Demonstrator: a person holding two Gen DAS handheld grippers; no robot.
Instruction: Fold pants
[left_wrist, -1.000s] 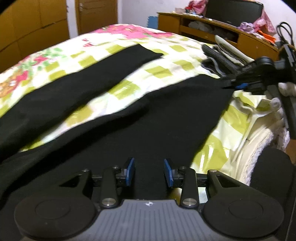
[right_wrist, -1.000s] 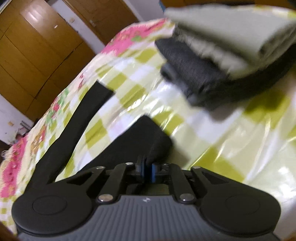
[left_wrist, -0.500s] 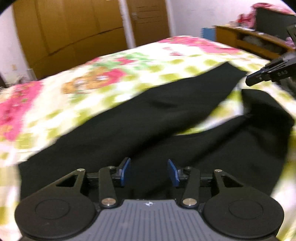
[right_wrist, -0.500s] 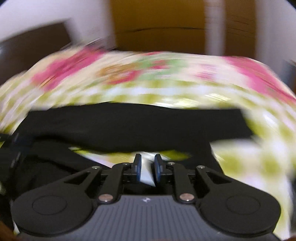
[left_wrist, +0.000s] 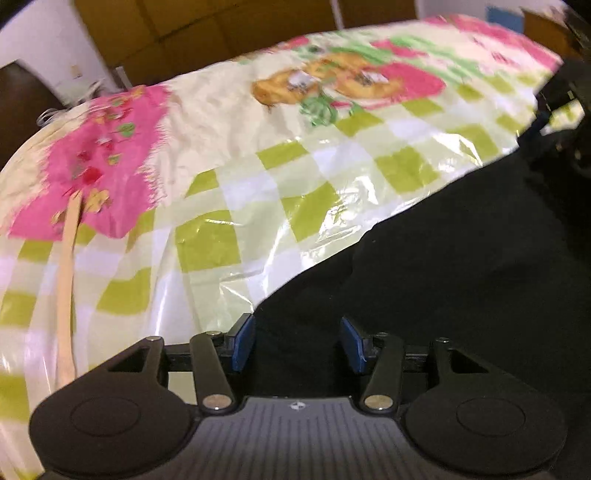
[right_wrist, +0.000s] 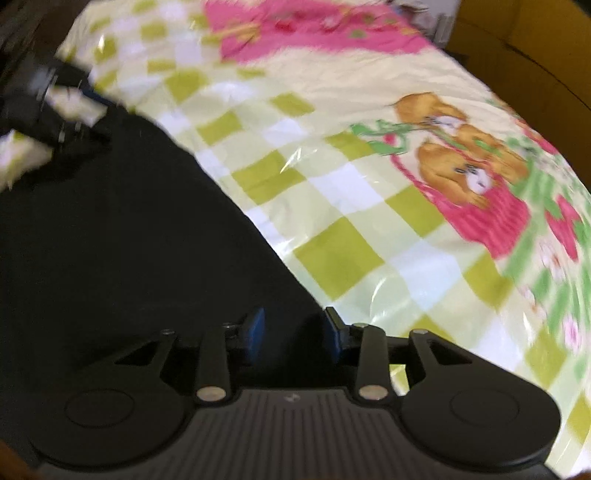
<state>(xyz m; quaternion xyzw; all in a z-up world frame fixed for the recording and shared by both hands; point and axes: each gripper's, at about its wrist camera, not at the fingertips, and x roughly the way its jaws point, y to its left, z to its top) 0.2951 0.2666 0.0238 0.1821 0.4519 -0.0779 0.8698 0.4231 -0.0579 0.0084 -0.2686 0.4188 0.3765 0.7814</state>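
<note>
Black pants (left_wrist: 461, 258) between folds on checked bedsheet (left_wrist: 295, 177), left gripper (left_wrist: 297, 343) and right gripper (right_wrist: 293, 334) opening, empty; next, pinching fabric edge.

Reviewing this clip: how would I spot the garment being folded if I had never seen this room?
Start from the bed cover, a glossy sheet of green and white checks with pink patches and cartoon bears. The pants lie on it, right in front of both grippers, along one side of the cover. They are the only plain black, matte cloth on that bright print.
</note>
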